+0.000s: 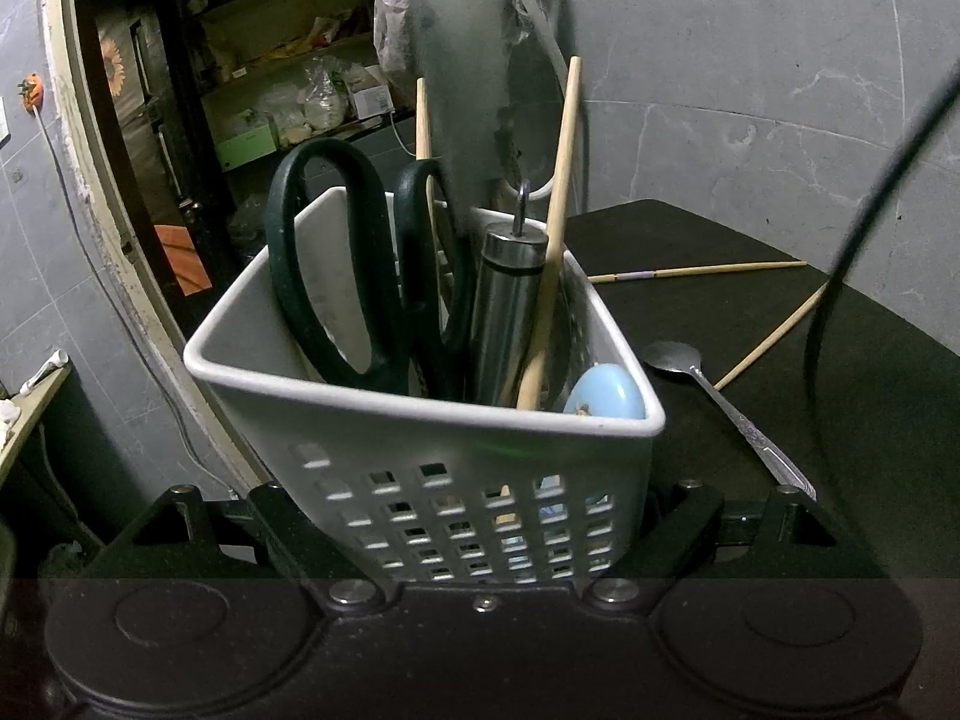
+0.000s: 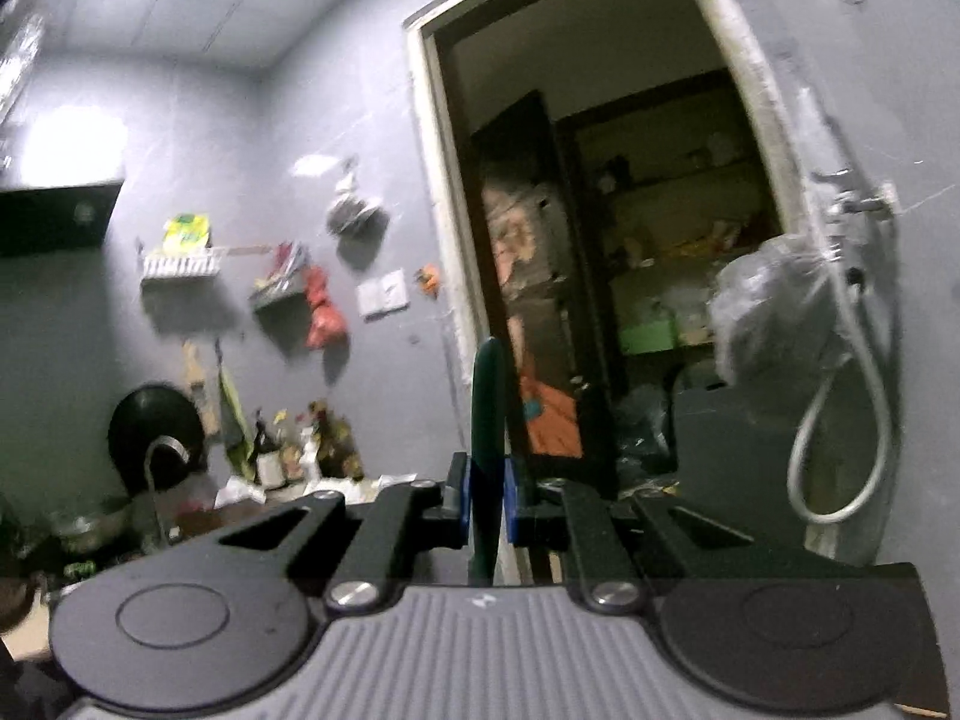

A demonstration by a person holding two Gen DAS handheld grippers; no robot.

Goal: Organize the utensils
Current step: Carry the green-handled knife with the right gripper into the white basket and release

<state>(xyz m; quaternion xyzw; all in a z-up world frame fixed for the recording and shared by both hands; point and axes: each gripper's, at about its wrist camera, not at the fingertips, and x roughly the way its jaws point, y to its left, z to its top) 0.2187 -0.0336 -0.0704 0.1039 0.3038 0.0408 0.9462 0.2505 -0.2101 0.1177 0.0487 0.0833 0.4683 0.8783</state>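
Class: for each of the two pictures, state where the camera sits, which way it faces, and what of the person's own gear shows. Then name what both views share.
Left wrist: on the left tongs, facing down onto a white utensil basket they clamp; a spoon lies on the black tabletop.
Right wrist: on the right tongs, facing about level at a grey wall; they pinch a dark green handle.
Shared: the doorway with shelves behind.

No writing in the room could be read. A white box (image 1: 370, 101) on the shelves beyond the doorway carried a label, too small and blurred to make out. The yellow-green packet (image 2: 187, 234) on the wall rack showed print that was only a smear of colour.
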